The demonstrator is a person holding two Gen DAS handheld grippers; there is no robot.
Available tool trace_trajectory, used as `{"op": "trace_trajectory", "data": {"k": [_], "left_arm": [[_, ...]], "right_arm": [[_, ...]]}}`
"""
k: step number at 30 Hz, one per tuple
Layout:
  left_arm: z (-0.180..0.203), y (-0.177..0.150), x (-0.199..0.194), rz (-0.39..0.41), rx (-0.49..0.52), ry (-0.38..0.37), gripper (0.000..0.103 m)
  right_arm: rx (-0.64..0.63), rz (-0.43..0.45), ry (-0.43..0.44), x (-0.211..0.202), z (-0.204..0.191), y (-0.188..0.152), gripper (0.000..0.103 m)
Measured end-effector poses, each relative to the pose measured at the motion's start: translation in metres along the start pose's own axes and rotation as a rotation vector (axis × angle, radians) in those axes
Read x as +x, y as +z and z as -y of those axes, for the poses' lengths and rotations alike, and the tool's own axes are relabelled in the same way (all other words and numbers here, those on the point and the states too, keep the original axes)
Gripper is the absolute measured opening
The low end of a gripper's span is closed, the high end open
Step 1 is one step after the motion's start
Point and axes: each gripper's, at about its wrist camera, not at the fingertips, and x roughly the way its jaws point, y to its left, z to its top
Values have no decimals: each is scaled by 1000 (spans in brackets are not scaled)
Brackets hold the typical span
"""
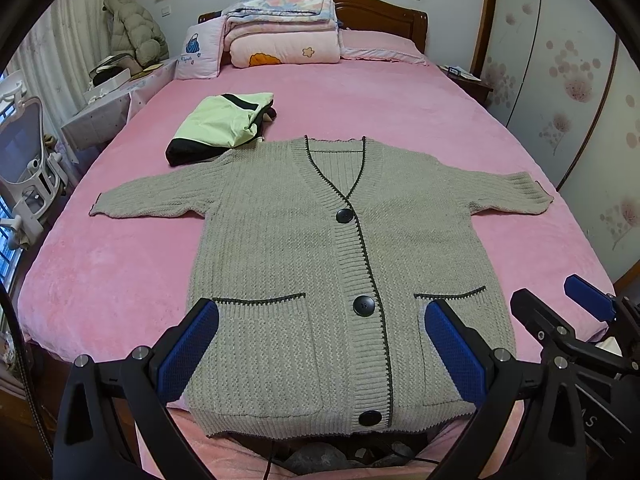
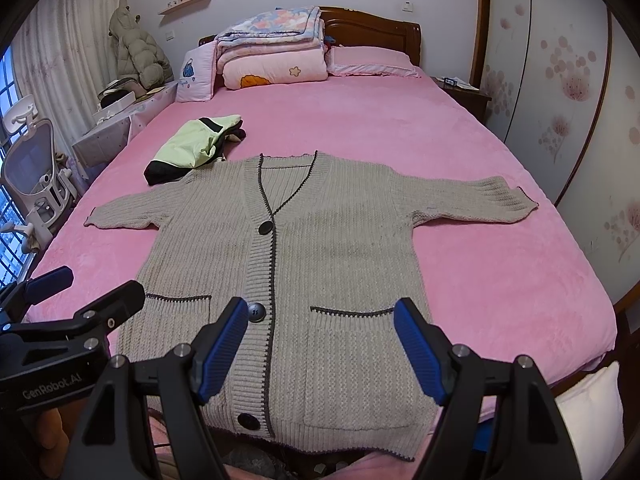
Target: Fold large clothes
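- the left gripper (image 1: 320, 348) hangs above the lower hem with its jaws wide apart and nothing between them.
- the right gripper (image 2: 320, 346) hovers beside it over the same hem, jaws likewise spread and empty.
- the grey cardigan (image 1: 320, 248) lies flat and face up on the pink bed cover (image 1: 120, 272), buttoned, both sleeves spread out sideways, hem nearest the grippers.
- a folded green and black garment (image 1: 220, 126) sits just beyond the cardigan's shoulder, seemingly done already.
- judging from this, folding has not yet begun; a good start is probably to pinch one sleeve cuff (image 1: 532, 196) and lay it across the chest, keeping the knit smooth.
- the thick knit may stretch, so lift gently.
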Motion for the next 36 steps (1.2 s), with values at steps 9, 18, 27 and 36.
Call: {"op": "trace_trajectory", "data": {"k": [9, 18, 27, 36], "left_arm": [[2, -2, -5, 6, 0, -5, 102], [-1, 0, -7, -2, -13, -6, 102], [-4, 0, -6, -6, -19, -10, 102], [-8, 0, -8, -13, -29, -4, 102]], "right_arm": [[2, -1, 2, -1, 0, 0, 76], [2, 0, 16, -4, -4, -10, 76], [0, 0, 15, -6, -4, -8, 76], [-8, 6, 26, -10, -4, -5, 76]]}}
